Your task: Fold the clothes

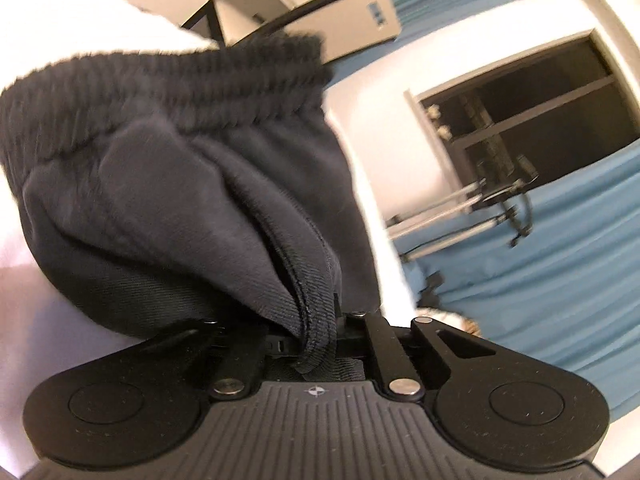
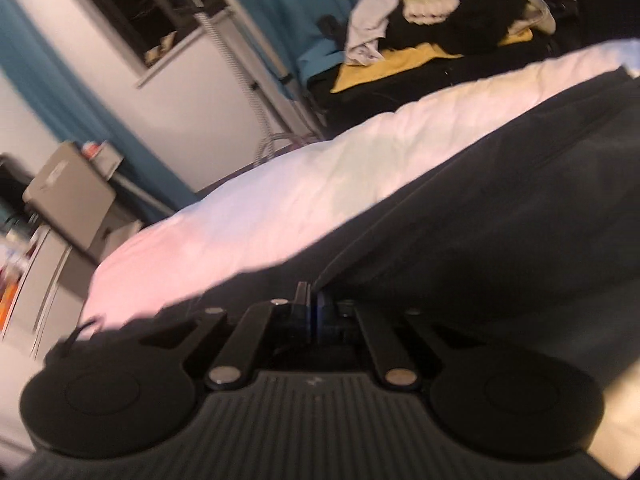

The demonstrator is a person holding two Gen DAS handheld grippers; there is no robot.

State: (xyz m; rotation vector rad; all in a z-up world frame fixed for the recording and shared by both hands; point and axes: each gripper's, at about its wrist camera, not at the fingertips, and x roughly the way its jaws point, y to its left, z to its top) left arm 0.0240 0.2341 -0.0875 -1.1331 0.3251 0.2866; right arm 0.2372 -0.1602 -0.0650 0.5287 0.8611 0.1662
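Observation:
A dark navy garment (image 1: 168, 184) with a ribbed elastic waistband (image 1: 160, 84) fills the left wrist view. My left gripper (image 1: 316, 340) is shut on a bunched fold of its cloth, and the fingertips are hidden under the fabric. In the right wrist view the same dark garment (image 2: 500, 208) stretches across the white bed sheet (image 2: 280, 200). My right gripper (image 2: 314, 308) is shut on the garment's edge, which runs up and to the right from the jaws.
A pile of other clothes (image 2: 432, 20), black, yellow and white, lies beyond the bed. Blue curtains (image 1: 560, 260) and a dark window (image 1: 532, 120) are on the wall. A beige box (image 2: 72, 196) stands on furniture at the left.

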